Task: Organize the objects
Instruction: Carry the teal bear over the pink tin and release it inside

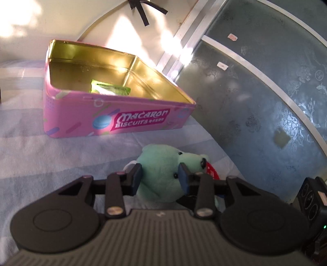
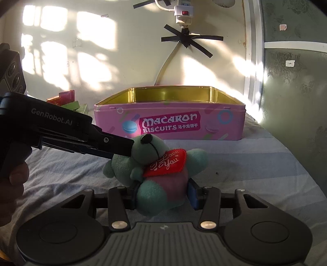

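A mint-green teddy bear (image 2: 155, 192) with a red "I Love You" heart (image 2: 168, 163) lies on the striped cloth, in front of an open pink Macaron Biscuits tin (image 2: 169, 124). My right gripper (image 2: 163, 192) is shut on the bear's lower body, its pads pressed into both sides. My left gripper (image 1: 161, 174) is shut on the bear's head (image 1: 163, 163); in the right wrist view it reaches in from the left (image 2: 120, 148). In the left wrist view the tin (image 1: 114, 122) stands beyond the bear with a green packet (image 1: 110, 89) inside.
Striped blue cloth (image 2: 255, 169) covers the surface. Coloured boxes (image 2: 67, 100) stand left of the tin. The wall behind carries a power strip (image 2: 184, 12) with taped cables. A patterned glass panel (image 1: 265, 102) borders the right side. A hand (image 2: 12, 180) holds the left gripper.
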Motion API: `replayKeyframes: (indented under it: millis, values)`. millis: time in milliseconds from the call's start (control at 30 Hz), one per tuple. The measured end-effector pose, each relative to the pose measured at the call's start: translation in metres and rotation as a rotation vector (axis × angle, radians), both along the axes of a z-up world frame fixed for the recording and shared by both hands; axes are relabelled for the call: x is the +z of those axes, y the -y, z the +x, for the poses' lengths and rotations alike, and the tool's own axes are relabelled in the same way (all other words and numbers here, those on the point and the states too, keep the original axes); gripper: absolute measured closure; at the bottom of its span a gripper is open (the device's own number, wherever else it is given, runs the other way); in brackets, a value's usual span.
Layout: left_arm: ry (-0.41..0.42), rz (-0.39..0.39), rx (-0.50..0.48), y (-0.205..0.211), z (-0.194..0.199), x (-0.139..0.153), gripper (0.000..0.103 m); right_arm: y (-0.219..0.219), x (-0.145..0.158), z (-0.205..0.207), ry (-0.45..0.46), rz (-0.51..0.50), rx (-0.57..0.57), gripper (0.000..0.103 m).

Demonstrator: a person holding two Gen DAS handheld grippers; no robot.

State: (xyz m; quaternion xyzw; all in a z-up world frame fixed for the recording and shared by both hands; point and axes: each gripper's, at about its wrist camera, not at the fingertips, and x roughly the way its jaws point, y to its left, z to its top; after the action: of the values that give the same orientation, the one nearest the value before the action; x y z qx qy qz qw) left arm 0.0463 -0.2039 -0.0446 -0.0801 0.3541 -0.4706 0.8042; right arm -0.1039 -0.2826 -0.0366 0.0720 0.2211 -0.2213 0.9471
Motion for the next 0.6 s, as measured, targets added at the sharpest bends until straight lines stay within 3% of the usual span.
replayKeyframes:
  millis: [200, 333, 467, 600]
  values:
    - [0.204, -0.028, 0.065, 0.010, 0.027, 0.067, 0.063, 0.022, 0.045, 0.039, 0.150, -0.120, 0.015, 0.058]
    - [0.307, 0.026, 0.156, 0.023, 0.063, 0.078, 0.061, 0.046, 0.050, 0.090, 0.182, -0.095, 0.024, 0.058]
    - [0.303, 0.100, 0.256, 0.031, 0.100, 0.069, 0.061, 0.059, 0.037, 0.135, 0.154, -0.079, 0.027, 0.054]
    - [0.272, 0.171, 0.338, 0.030, 0.118, 0.059, 0.049, 0.063, 0.028, 0.153, 0.135, -0.052, 0.026, 0.049]
